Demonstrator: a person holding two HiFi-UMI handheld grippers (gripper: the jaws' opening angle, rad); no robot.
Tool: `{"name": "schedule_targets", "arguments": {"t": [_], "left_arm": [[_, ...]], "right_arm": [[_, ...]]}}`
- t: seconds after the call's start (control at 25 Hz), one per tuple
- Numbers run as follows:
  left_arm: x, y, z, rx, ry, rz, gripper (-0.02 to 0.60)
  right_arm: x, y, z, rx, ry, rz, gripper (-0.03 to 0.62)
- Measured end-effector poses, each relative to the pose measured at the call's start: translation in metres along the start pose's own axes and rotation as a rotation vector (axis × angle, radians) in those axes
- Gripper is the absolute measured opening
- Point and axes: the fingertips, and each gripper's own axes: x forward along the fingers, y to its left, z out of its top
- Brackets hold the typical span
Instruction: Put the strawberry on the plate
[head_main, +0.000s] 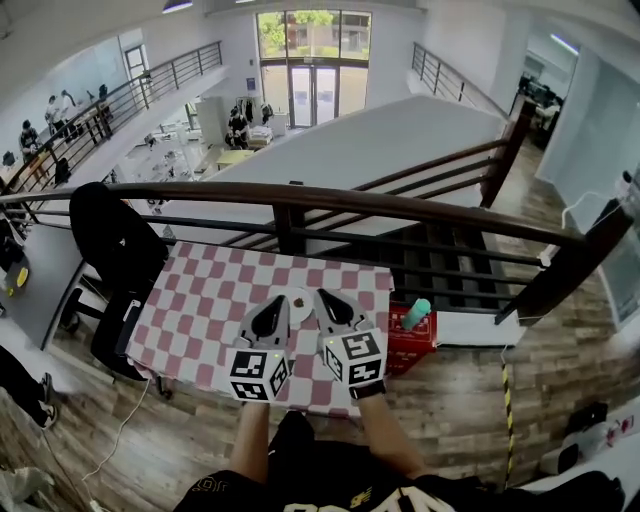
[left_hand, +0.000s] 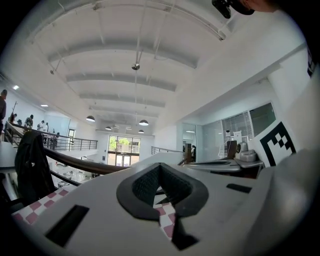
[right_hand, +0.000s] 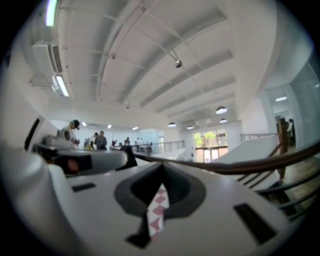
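Note:
A small white plate (head_main: 299, 306) lies on the pink-and-white checked tablecloth (head_main: 200, 310), near the table's far edge. Something small sits on the plate, too small to tell what it is. I make out no strawberry in any view. My left gripper (head_main: 281, 301) and right gripper (head_main: 321, 297) rest side by side over the cloth, tips at the plate's left and right rims. In the left gripper view the left gripper (left_hand: 159, 168) has its jaws together with nothing between them. The right gripper (right_hand: 161, 169) looks the same in its own view. Only a sliver of cloth shows through each.
A dark wooden railing (head_main: 330, 203) runs just behind the table, with a stairwell beyond it. A black chair draped with a jacket (head_main: 112, 243) stands at the table's left. A red box (head_main: 412, 342) with a teal bottle (head_main: 416, 314) sits on the floor at the right.

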Motion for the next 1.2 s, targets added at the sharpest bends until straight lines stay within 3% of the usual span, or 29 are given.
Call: {"name": "schedule_targets", "arguments": {"t": [0.24,0.48,0.68,0.96,1.2], "left_arm": [[-0.003,-0.025,0.018,0.028,-0.028,0.008,0.009],[-0.033,-0.037,0.024,0.029,-0.035,0.003,0.009],[-0.053,-0.016,0.006,0.008,-0.046,0.002,0.009],[-0.026,-0.084,-0.001,0.030,-0.004,0.000,0.009],[-0.025,-0.070,0.012,0.030,0.005,0.007,0.009]], "right_arm": [[-0.023,-0.004,0.027,-0.029,-0.046,0.009,0.017],[-0.049,0.020,0.032,-0.060,-0.051,0.010,0.017],[-0.042,0.046,0.016,-0.076,-0.049,0.003,0.017],[-0.083,-0.015,0.016,-0.041,-0.050,-0.001,0.017],[-0.072,-0.008,0.028,-0.033,-0.050,0.000,0.017]]}}
